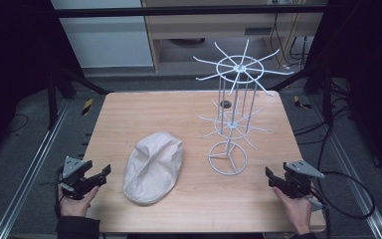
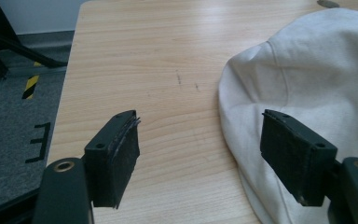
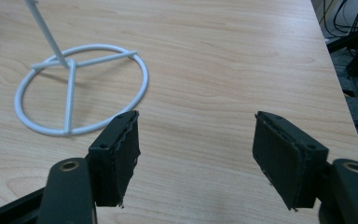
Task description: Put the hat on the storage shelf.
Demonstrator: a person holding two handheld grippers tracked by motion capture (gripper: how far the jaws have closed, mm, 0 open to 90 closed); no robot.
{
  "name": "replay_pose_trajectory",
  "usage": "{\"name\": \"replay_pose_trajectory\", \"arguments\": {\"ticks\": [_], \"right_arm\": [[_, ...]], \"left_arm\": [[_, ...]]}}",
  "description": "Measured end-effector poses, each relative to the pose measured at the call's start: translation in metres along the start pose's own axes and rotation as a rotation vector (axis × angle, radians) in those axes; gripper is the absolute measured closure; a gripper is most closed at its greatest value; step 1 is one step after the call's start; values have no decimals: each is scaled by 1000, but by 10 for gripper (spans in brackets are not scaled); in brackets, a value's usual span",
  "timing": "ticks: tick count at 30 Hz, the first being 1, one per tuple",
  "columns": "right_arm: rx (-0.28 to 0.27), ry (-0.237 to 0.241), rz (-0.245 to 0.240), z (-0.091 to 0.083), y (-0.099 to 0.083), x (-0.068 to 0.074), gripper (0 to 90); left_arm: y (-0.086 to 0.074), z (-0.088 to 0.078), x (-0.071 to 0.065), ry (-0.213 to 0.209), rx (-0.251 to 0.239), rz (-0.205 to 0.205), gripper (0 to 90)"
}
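A cream flat cap (image 1: 153, 167) lies on the wooden table (image 1: 129, 114), left of centre; it is also in the left gripper view (image 2: 307, 79). A white wire rack (image 1: 233, 112) with spoke arms stands right of it, its ring base (image 3: 81, 88) in the right gripper view. My left gripper (image 1: 102, 174) is held at the table's left front edge, open, jaws empty, just left of the cap (image 2: 200, 154). My right gripper (image 1: 271, 175) is held at the right front edge, open and empty, near the rack's base (image 3: 196, 154).
The table's left edge drops to grey floor with black and yellow tape (image 2: 31, 86). Metal rails (image 1: 30, 164) run along both sides. Cables (image 1: 348, 199) trail on the floor at right. A small dark hole (image 1: 225, 104) sits in the tabletop behind the rack.
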State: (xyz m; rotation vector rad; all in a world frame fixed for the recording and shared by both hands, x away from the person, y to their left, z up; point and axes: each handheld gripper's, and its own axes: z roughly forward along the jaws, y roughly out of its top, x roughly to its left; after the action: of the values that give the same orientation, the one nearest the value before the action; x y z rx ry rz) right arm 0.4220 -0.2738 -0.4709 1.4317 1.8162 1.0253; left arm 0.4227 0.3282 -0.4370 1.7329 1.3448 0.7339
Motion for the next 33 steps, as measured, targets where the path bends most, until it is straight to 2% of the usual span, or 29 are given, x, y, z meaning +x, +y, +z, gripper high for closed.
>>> {"name": "replay_pose_trajectory", "arguments": {"ticks": [7,10,14,17,22,25,31,33], "right_arm": [[-8,-9,-2,-1,3,1,327],[-3,12,-1,-1,3,2,321],[-1,21,-19,0,3,4,313],[-3,25,-15,0,4,4,313],[2,34,-18,0,4,4,319],[5,36,-23,0,4,5,321],[8,33,-31,1,5,9,324],[3,39,-32,1,6,10,326]], "left_arm": [[10,-3,-13,-36,-9,35,272],[13,-4,-20,-53,-8,49,272],[19,-6,-27,-61,-10,69,272],[22,-7,-31,-70,-18,70,273],[27,-7,-42,-86,-21,101,275],[29,-7,-48,-95,-24,102,280],[33,-5,-57,-105,-15,109,288],[34,-1,-64,-108,-4,124,291]]}}
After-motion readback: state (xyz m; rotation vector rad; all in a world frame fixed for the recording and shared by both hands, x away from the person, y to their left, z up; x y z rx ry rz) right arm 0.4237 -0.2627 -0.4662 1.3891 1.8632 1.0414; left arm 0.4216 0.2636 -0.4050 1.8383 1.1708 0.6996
